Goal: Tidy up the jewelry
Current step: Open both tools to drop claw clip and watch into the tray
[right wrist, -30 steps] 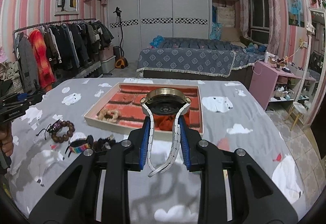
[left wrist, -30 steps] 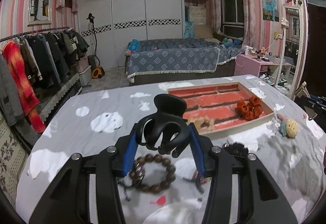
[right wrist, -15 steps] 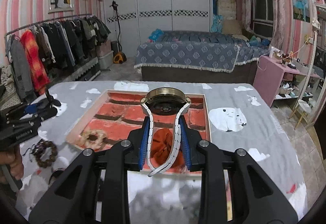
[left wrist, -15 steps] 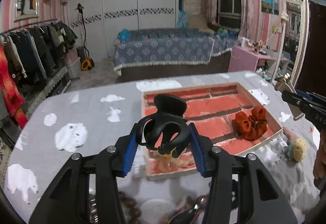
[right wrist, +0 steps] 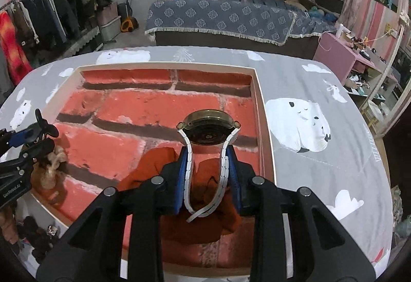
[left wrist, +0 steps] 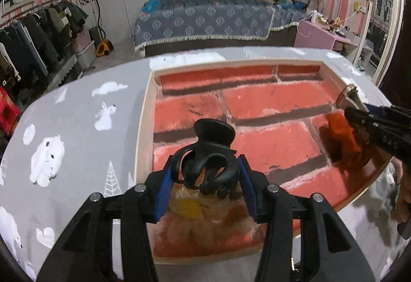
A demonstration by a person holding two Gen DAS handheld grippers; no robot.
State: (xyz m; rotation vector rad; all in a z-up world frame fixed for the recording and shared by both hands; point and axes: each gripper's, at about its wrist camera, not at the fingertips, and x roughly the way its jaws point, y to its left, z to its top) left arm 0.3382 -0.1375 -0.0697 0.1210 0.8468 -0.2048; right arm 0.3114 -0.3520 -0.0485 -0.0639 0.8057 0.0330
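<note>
While both rigs tip down over the tray (left wrist: 145, 112), I have my left tongs (left wrist: 204, 185) clamped on a black claw clip (left wrist: 205, 161), their blue pads (left wrist: 164, 188) pressing its two sides. The clip stands upright between them, its long axis running from the teeth at 6 o'clock up to the pinch lever at 12 o'clock, so the lever points away from me toward the far wall of the tray. It hangs above the tray's near left corner, over a pale frilly scrunchie (left wrist: 190, 207) with a yellow centre lying on the brick-patterned floor. In the right wrist view my right tongs (right wrist: 208, 174) grip a watch (right wrist: 209, 130) by its white strap (right wrist: 224, 166), one band against each blue pad; the round gold-rimmed case sits at 12 o'clock beyond the tips, its back toward me, and the strap runs down to loose ends crossing at 6 o'clock, so the watch's long axis lies along the tongs. It is held above the near right part of the tray, directly over an orange scrunchie (right wrist: 205, 205). The tray rests on a surface (right wrist: 321, 171) covered with a grey cloth printed with white bears. More dark hair pieces (right wrist: 38, 233) lie on the cloth at 8 o'clock, outside the tray.
</note>
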